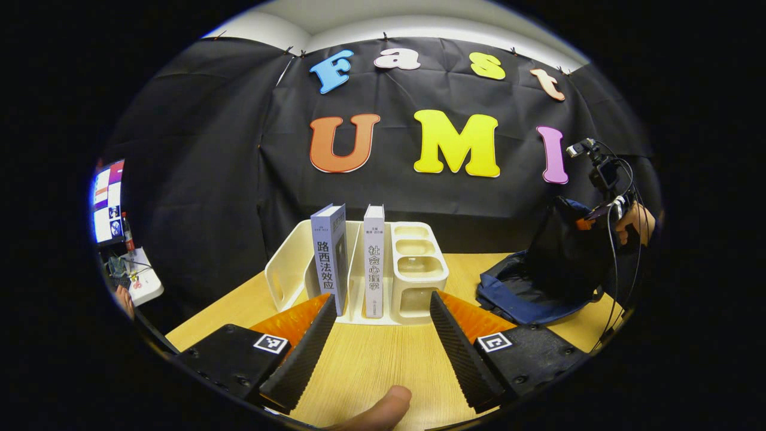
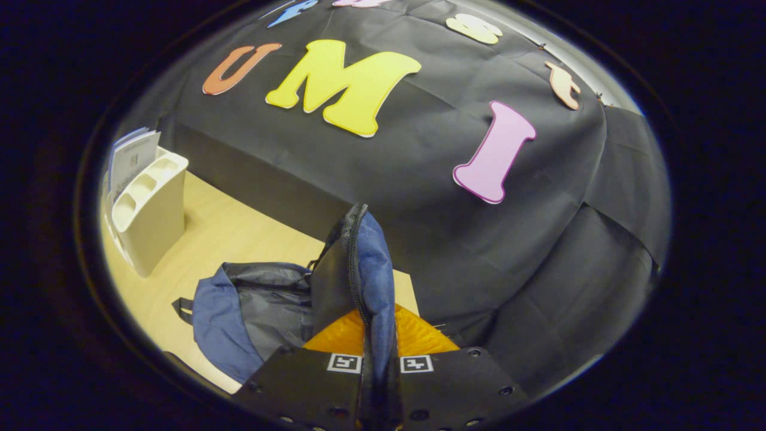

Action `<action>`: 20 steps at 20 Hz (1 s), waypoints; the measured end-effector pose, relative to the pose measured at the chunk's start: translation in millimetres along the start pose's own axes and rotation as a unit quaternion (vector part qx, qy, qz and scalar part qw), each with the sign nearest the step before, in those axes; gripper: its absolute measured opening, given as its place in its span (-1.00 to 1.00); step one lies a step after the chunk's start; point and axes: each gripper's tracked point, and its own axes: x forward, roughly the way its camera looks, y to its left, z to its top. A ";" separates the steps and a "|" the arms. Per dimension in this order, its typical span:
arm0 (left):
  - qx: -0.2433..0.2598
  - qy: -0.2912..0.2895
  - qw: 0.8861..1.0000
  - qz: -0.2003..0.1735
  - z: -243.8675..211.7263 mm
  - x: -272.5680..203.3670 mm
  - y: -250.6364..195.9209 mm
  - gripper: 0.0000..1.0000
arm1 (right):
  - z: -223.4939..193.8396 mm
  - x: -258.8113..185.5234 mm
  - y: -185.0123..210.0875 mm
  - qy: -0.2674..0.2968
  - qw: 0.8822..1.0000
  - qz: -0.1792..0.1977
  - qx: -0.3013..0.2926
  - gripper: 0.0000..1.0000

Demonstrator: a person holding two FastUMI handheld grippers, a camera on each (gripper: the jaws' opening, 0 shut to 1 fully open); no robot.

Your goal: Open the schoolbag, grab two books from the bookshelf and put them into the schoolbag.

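A: Left gripper view first. What have you got?

B: My left gripper [image 1: 380,341] has its fingers spread wide, holding nothing, low in the frame over the pale wooden desk [image 1: 371,365]. Straight ahead at centre stands the cream plastic bookshelf [image 1: 419,269], with a grey-blue hardback book [image 1: 330,263] and a white-spined book [image 1: 374,266] upright side by side in its slots. Far right, the dark blue fabric schoolbag [image 1: 538,281] sits by the other gripper.

A: How will the books handle?

B: Stiff and fairly heavy, I'd judge. Pinch one across its covers near the top of the spine.

A: And the right gripper view?

B: My right gripper [image 2: 380,359] is closed on the schoolbag's zippered flap [image 2: 359,269], lifting it at bottom centre. The bag is soft and floppy and lies open on the desk.
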 end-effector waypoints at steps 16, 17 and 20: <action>-0.003 0.030 0.999 -0.016 122.0 126.8 9.9 0.96 | -10.2 1.6 -17.6 -0.012 0.998 0.060 0.018 -0.83; 0.003 0.038 0.999 -0.023 127.5 135.4 6.4 0.96 | -10.9 2.8 -19.1 -0.012 0.998 0.063 0.020 -0.83; 0.017 0.077 0.996 -0.033 130.8 170.2 -3.7 0.96 | -15.7 4.0 -20.8 -0.012 0.997 0.074 0.023 -0.89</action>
